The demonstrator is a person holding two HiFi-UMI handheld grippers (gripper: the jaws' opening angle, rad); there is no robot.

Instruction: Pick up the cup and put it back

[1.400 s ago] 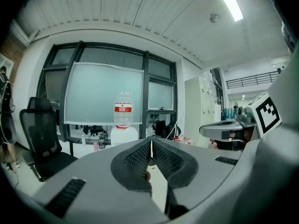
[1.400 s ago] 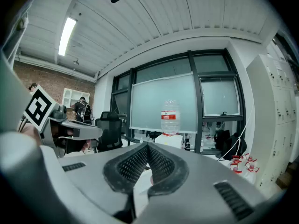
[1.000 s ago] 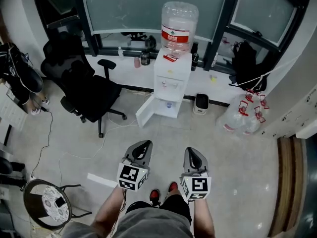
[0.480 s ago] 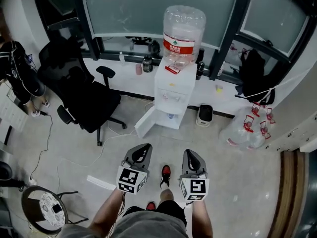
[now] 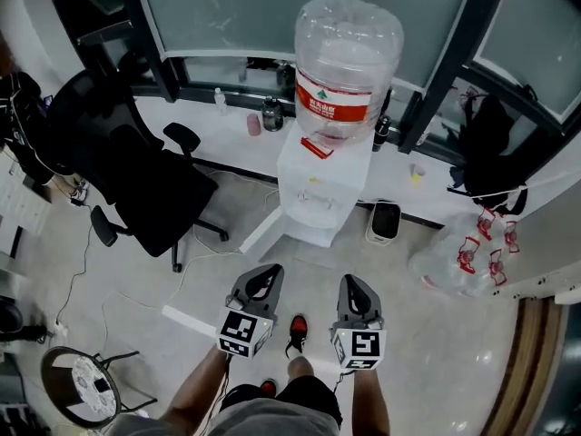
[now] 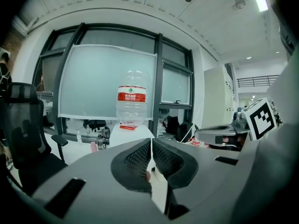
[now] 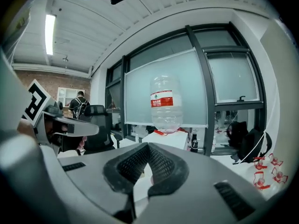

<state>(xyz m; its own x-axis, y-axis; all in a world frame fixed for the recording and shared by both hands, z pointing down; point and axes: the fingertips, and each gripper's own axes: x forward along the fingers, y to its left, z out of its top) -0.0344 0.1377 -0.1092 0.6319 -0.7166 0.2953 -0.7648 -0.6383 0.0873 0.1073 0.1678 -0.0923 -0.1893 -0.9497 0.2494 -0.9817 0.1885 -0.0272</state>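
Note:
A small pink cup point(image 5: 253, 123) stands on the white window ledge point(image 5: 218, 134), left of the water dispenser point(image 5: 318, 189), next to a dark jar point(image 5: 270, 114). In the left gripper view the pink cup point(image 6: 93, 146) shows small and far off. My left gripper point(image 5: 263, 276) is held low in front of me, shut and empty. My right gripper point(image 5: 352, 287) is beside it, also shut with nothing in it. Both point toward the dispenser with its big clear bottle point(image 5: 347, 62), and both are far from the cup. The left gripper point(image 6: 151, 146) and right gripper point(image 7: 148, 149) show their pads pressed together.
A black office chair point(image 5: 145, 175) stands at the left. The dispenser's lower door point(image 5: 261, 231) hangs open. A small white appliance point(image 5: 385, 222) and clear bags point(image 5: 463, 254) lie at the right. A round stool point(image 5: 86, 384) is at the lower left. My shoes point(image 5: 297, 328) show between the grippers.
The view has moved forward toward the water dispenser, which looks larger and nearer. One foot has stepped ahead. Both grippers stay shut in the same place before me.

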